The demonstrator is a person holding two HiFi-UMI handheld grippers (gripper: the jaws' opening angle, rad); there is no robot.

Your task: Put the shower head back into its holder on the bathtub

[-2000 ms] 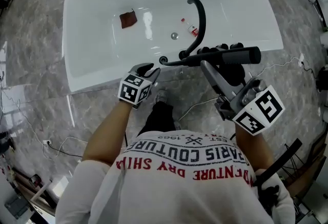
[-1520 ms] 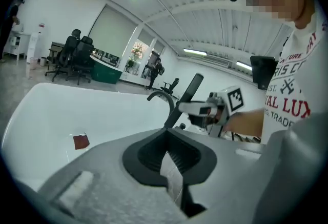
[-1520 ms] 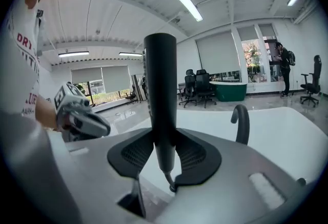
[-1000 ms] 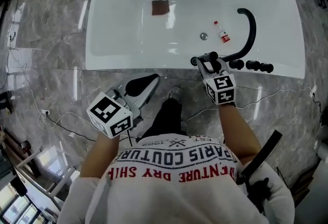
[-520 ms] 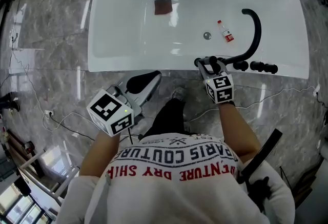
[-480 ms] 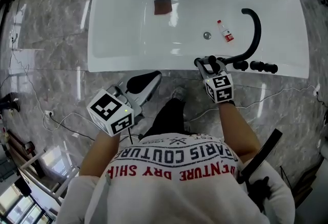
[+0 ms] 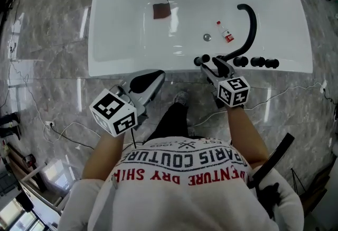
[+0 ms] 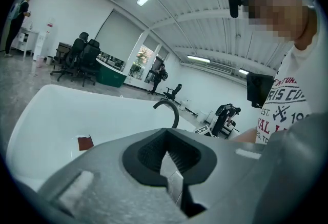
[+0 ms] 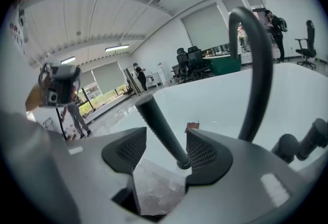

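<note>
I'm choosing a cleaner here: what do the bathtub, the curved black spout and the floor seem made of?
Bathtub: glossy white, likely acrylic or enamel; lights show as bright streaks on it.
Curved spout: matte black, probably coated metal; hardly any glare.
Floor: polished grey marble or marble-look tile; veining and sharp reflections.

Left gripper (image 7: pixel 149 79) sits left of centre, angled toward the upper right, jaws pressed together with nothing in them, and the left forearm (image 7: pixel 108 145) runs back to lower left. Right gripper (image 7: pixel 211 66) is right of centre: its jaws have just been opening and stand wide, with the shower handle (image 9: pixel 159 130) in the gap. The right forearm (image 7: pixel 244 132) reaches up the frame.
</note>
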